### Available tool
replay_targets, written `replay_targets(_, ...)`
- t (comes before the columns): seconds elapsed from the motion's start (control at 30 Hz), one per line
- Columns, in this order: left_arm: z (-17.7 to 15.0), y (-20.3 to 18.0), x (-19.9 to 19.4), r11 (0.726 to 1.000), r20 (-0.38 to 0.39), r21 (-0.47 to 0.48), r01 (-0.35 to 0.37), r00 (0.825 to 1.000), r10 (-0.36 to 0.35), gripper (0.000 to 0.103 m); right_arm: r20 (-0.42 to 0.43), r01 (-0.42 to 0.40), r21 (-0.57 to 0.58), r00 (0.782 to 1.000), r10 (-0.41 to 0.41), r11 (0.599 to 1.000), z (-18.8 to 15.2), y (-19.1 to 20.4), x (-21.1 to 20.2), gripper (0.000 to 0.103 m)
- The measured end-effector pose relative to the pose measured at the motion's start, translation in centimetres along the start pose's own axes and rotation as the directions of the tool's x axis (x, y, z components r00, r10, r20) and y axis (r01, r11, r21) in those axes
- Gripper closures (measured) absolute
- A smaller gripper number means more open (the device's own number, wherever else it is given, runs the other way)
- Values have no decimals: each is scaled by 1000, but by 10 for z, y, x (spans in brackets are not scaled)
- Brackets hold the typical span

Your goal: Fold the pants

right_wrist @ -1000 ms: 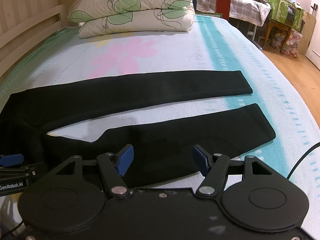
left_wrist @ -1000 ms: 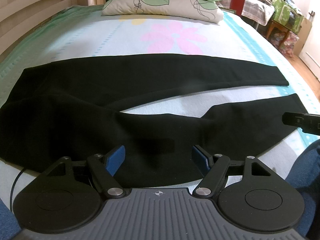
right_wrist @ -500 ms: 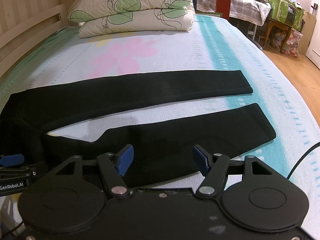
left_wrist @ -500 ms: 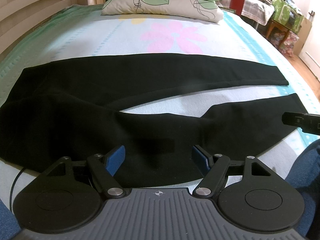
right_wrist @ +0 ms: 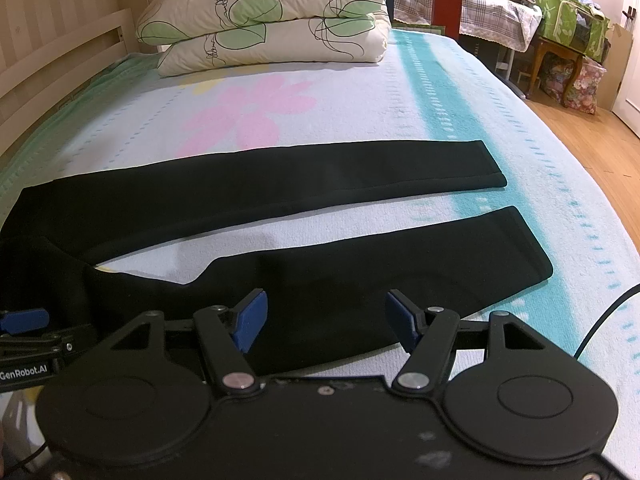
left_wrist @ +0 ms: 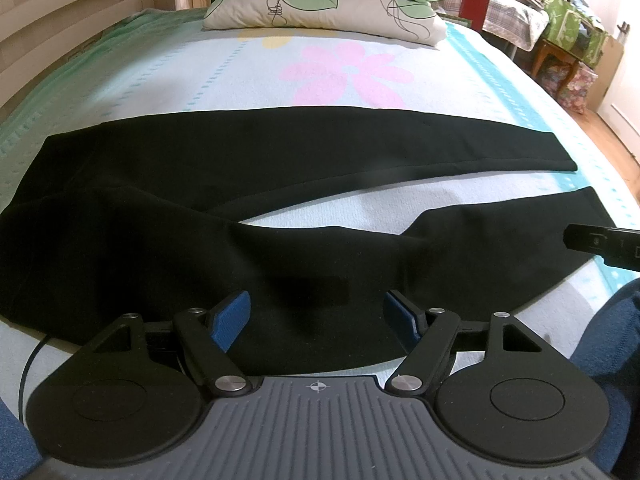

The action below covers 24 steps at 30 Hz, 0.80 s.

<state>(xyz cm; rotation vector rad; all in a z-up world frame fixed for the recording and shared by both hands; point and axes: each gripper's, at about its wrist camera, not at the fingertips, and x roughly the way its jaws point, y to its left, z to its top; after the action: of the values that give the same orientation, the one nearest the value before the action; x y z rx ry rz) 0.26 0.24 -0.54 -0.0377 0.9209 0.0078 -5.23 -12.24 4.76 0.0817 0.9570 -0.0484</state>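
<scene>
- A pair of black pants [left_wrist: 224, 184] lies spread flat across a flower-print bed cover [left_wrist: 344, 68], waist toward 9 o'clock, both legs running toward 3 o'clock with a wedge of cover showing between them.
- The left gripper [left_wrist: 316, 314] hovers low over the near leg at 6 o'clock, blue pads spread wide and pinching nothing.
- The right gripper [right_wrist: 324, 318] sits likewise over the near leg farther toward the cuff, fingers apart and empty.
- The fold looks not yet begun. A clean first step, judged from the layout, is to pinch the near leg's front edge at two points and carry it toward 12 o'clock onto the far leg, matching cuff to cuff.
- The near leg bulges unevenly near the crotch; lifting both grips together should keep it from bunching.
- Open cover stretches toward 12 o'clock up to the stacked pillows [right_wrist: 272, 20]; the bed's edge and wood floor [right_wrist: 592, 152] lie at 3 o'clock, close to the cuffs.
</scene>
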Motion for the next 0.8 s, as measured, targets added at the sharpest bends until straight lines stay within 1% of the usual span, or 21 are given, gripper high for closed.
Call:
replay_targets(0.33, 0, 0, 0, 1000, 0, 0, -2, 1000, 2, 31, 8, -10, -1, 1000, 10, 1000, -1, 0, 0, 34)
replay_targets(0.4, 1, 0, 1, 1000, 4, 1, -7, 1000, 7, 31, 16, -19, 2, 1000, 19, 1000, -1, 0, 0, 36)
replay_targets(0.47, 0, -1, -1, 1000, 14, 0, -17, 1000, 17, 31, 24, -27, 15, 999, 26, 1000, -1, -2, -2, 40)
replay_targets(0.53, 0, -2, -2, 1000, 20, -2, -16, 1000, 16, 31, 43, -30, 46, 999, 28, 999, 0, -7, -6, 40)
replay_targets(0.6, 1, -2, -4, 1000, 25, -3, -10, 1000, 10, 31, 56, -51, 84, 997, 46, 995, 3, -14, -11, 41)
replay_targets(0.67, 4, -2, -5, 1000, 34, -1, -10, 999, 10, 31, 96, -34, 90, 995, 25, 995, 8, -19, -18, 41)
replay_targets(0.73, 9, -4, -7, 1000, 49, 5, -22, 999, 21, 31, 152, 29, 63, 988, -38, 998, 16, -25, -29, 40)
replay_targets(0.8, 14, -7, -8, 999, 59, 8, -31, 998, 30, 31, 192, 69, 46, 978, -77, 997, 25, -35, -36, 36)
